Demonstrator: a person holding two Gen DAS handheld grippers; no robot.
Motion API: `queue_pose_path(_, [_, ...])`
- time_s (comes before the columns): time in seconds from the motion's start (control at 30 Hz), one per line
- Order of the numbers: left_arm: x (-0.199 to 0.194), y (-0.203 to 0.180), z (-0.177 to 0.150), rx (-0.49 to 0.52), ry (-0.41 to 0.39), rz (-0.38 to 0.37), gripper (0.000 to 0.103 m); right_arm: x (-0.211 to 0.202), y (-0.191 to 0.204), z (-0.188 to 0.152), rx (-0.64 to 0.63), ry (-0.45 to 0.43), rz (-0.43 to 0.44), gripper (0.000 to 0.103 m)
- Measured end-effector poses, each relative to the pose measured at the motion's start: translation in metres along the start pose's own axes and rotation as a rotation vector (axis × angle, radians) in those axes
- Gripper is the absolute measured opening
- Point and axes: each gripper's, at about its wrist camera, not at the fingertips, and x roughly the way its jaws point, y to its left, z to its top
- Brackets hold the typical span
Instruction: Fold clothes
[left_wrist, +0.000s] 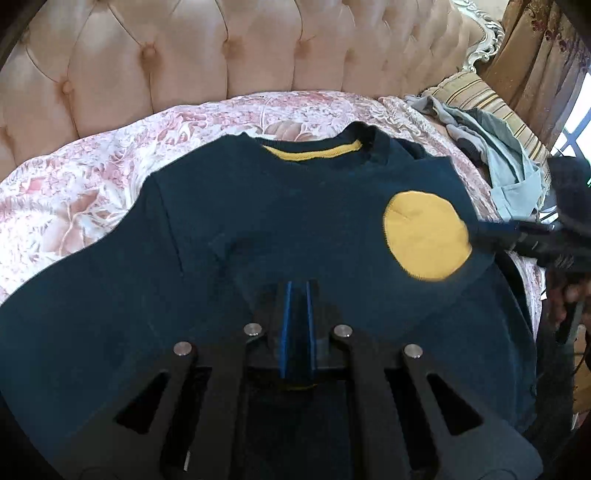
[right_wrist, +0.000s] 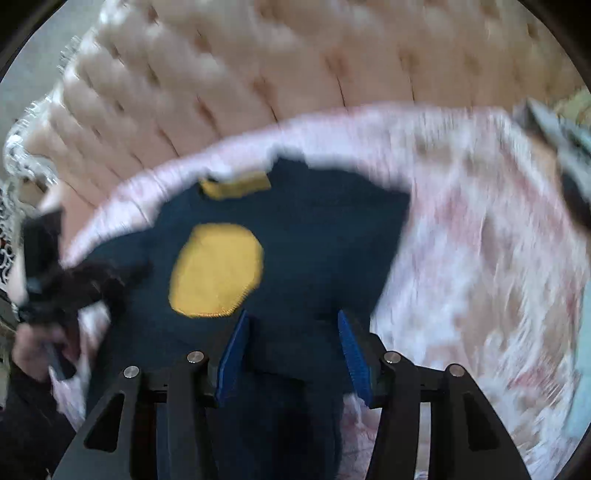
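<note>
On the floral bedspread (left_wrist: 92, 192) the navy sweater (left_wrist: 295, 206) is laid flat, collar toward the tufted headboard (left_wrist: 221, 48), long axis running away from both grippers; left gripper (left_wrist: 297, 332) is seen pinched together on dark cloth, seemingly the sweater's near part; right gripper (right_wrist: 291, 350) is held with fingers apart over the sweater's right side beside the yellow patch (right_wrist: 216, 269); right view blurred.

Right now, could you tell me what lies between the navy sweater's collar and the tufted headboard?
Only a strip of the pink floral bedspread separates the navy sweater collar from the tufted headboard; the left wrist view shows this clearly.
</note>
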Motion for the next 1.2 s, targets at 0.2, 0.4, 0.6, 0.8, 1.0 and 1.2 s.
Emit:
queue_pose_path(0.2, [-0.014, -0.004, 0.002, 0.01, -0.06, -0.045, 0.011, -0.012, 0.005, -0.024, -0.024, 0.008, -0.082, 0.051])
queue_pose_path(0.4, [-0.012, -0.011, 0.001, -0.006, -0.069, -0.078, 0.011, -0.025, 0.021, -0.052, -0.094, 0.025, -0.173, 0.052])
queue_pose_path(0.6, [-0.009, -0.013, -0.001, 0.016, -0.062, -0.032, 0.012, 0.005, 0.026, -0.039, -0.217, 0.103, -0.406, 0.053])
queue_pose_path(0.8, [-0.012, -0.012, 0.0, 0.01, -0.078, -0.037, 0.017, 0.019, 0.018, -0.027, -0.157, 0.101, -0.356, 0.051])
queue_pose_path(1.0, [-0.011, -0.014, -0.001, 0.008, -0.078, -0.039, 0.027, 0.023, 0.003, -0.031, 0.03, 0.017, -0.382, 0.06])
queue_pose_path(1.2, [-0.01, -0.017, -0.002, 0.009, -0.076, -0.04, 0.028, 0.017, 0.007, -0.042, 0.159, -0.131, -0.47, 0.044])
